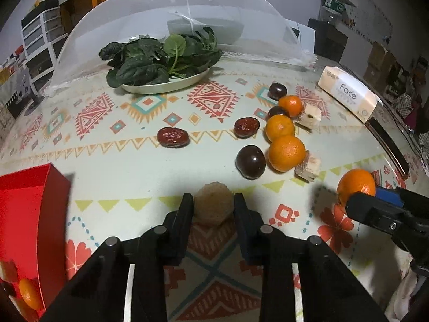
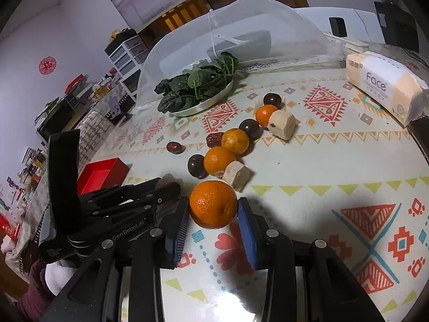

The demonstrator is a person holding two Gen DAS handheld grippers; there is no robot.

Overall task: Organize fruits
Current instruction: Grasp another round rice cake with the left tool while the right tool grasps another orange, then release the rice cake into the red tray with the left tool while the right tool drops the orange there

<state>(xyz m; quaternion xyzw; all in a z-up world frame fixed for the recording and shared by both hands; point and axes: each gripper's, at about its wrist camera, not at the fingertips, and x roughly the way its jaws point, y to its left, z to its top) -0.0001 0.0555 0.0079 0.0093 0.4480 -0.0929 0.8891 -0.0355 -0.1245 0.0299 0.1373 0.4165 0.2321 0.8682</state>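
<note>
Mandarin [image 2: 213, 204]: round, dimpled, bright orange

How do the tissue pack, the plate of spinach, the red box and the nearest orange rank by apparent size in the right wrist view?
1. Plate of spinach
2. Tissue pack
3. Red box and nearest orange: alike; the orange is closest to the camera, so its size is inflated.

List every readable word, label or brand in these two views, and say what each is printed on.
"Face": on the tissue pack at the table's far right edge.
"GenRobot.AI": on the left gripper body, seen in the right wrist view.
Smaller print on the tissue pack: too small to read.
Green label on the clear bottle: blurred, unreadable.
Red round wall ornament: not legible.
</note>
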